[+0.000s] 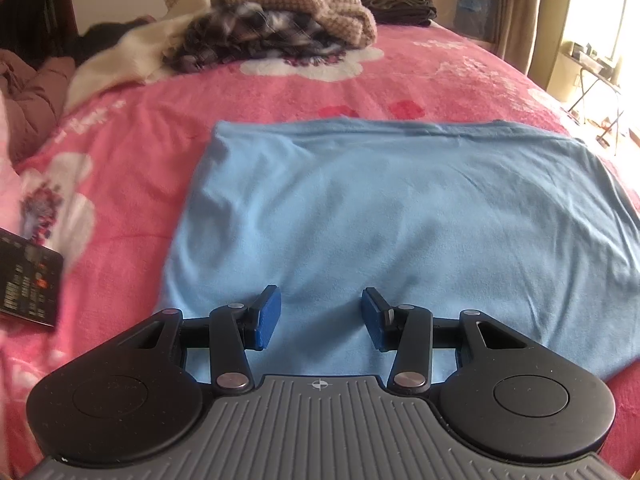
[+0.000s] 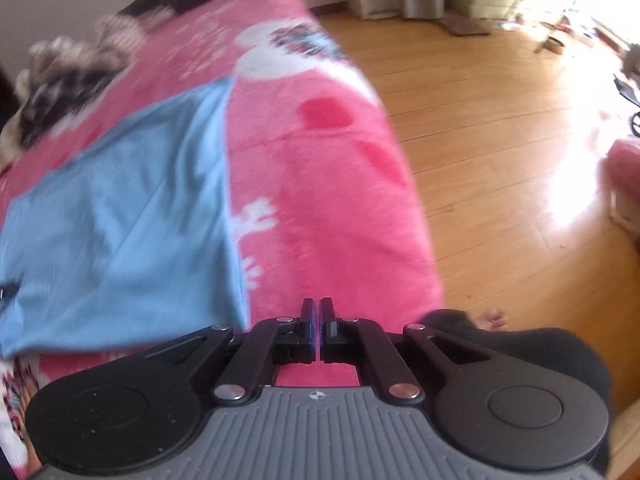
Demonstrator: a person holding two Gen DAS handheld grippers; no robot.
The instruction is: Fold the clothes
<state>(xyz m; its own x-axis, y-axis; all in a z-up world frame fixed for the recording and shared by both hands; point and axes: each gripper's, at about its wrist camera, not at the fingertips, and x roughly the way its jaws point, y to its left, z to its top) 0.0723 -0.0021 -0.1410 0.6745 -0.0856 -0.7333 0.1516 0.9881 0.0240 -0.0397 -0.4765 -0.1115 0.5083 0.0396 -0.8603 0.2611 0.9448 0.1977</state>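
Note:
A light blue garment (image 1: 400, 216) lies folded flat into a rough rectangle on the pink bedspread (image 1: 160, 120). My left gripper (image 1: 321, 318) is open and empty, just above the garment's near edge, its blue pads apart. In the right wrist view the same blue garment (image 2: 120, 220) lies to the left. My right gripper (image 2: 318, 320) is shut on nothing, over the pink bedspread (image 2: 320, 184) near the bed's right edge, just right of the garment's corner. That view is motion-blurred.
A heap of unfolded clothes (image 1: 272, 28) and a stack of folded dark clothes (image 1: 400, 4) lie at the far end of the bed. A dark booklet (image 1: 24, 280) lies at left. Wooden floor (image 2: 500, 140) runs right of the bed.

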